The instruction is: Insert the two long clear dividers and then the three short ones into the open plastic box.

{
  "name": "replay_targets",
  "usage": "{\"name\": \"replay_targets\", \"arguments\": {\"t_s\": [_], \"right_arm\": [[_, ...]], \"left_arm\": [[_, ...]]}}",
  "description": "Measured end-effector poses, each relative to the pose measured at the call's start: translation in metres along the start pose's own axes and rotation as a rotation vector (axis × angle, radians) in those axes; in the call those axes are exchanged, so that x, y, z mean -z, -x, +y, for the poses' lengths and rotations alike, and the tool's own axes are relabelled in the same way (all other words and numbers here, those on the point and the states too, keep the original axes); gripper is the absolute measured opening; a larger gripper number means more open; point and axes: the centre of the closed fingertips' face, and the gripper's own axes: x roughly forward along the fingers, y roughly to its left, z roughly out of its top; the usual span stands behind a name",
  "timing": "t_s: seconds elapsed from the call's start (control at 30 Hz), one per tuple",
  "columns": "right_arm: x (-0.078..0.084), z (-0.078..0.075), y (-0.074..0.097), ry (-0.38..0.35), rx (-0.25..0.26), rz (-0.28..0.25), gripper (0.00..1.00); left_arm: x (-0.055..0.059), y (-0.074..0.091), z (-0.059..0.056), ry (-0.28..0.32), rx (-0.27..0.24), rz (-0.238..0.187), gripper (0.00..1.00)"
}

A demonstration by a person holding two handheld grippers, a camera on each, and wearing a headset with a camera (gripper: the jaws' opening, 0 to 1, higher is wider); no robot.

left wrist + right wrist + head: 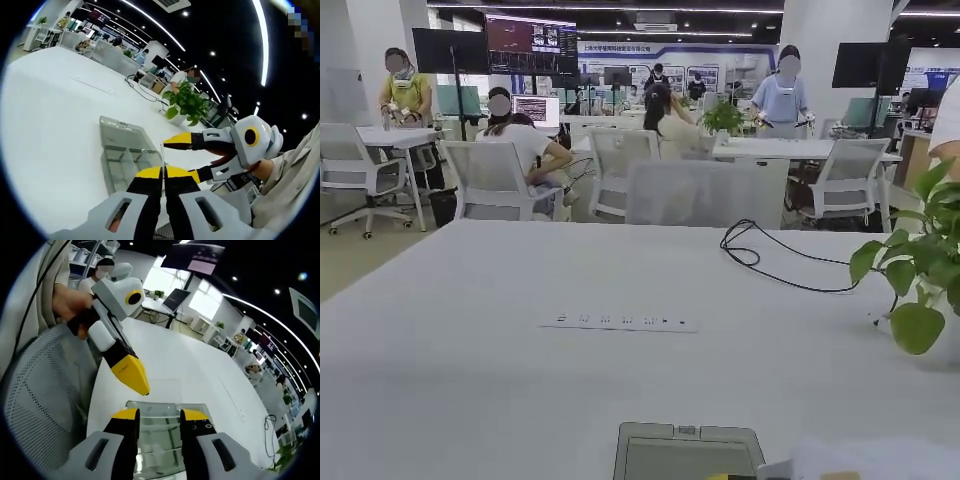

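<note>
The white desk (470, 380) carries little. In the head view a white power strip (618, 321) lies flat across its middle. A black cable (772, 262) loops over the far right part, and a leafy green plant (918, 272) leans in from the right edge. None of these touches the open plastic box (688, 452), which sits at the near edge, well on the near side of the strip, with bare desk around it. Beyond the desk stand white mesh chairs (490, 178), further tables and several people.

In the left gripper view the box (117, 135) is clear. Its long axis runs away from the camera toward the far side of the desk, and clear walls inside split it into compartments. The plant (186, 102) stands beyond its far right corner.

The left tool (162, 172) has its yellow-tipped jaws pressed together just over the near end of the box. A thin pale line (161, 150) rises from between the tips. Whether it is a divider's edge cannot be told.

The right tool (186, 157) comes in from the right, held by a hand (261, 171), with its two yellow jaws spread apart just beside the left tool's tips.

In the right gripper view the right tool (159, 416) stands open with the box (165, 409) showing through the gap. The left tool (145, 390) points down at the box's near left corner with its jaws together. A grey mesh chair back (45, 390) stands to the left.
</note>
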Motion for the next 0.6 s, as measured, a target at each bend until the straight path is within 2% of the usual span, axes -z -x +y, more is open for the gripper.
{"name": "replay_targets", "arguments": {"t_s": [0.17,0.4,0.5,0.6], "right_arm": [[-0.003,-0.001,0.001,-0.036,-0.003,-0.016,0.34],[-0.01,-0.004,0.007,-0.128,-0.026,-0.066,0.34],[-0.012,-0.004,0.01,-0.16,-0.045,-0.082,0.34],[-0.012,-0.004,0.013,-0.183,-0.068,-0.095,0.34]], "left_arm": [[0.0,0.002,0.004,-0.028,-0.009,0.011,0.0],[0.001,0.005,0.006,-0.196,-0.008,0.078,0.0],[0.003,0.003,0.003,-0.254,0.005,0.104,0.0],[0.006,0.003,0.001,-0.335,0.029,0.136,0.0]]}}
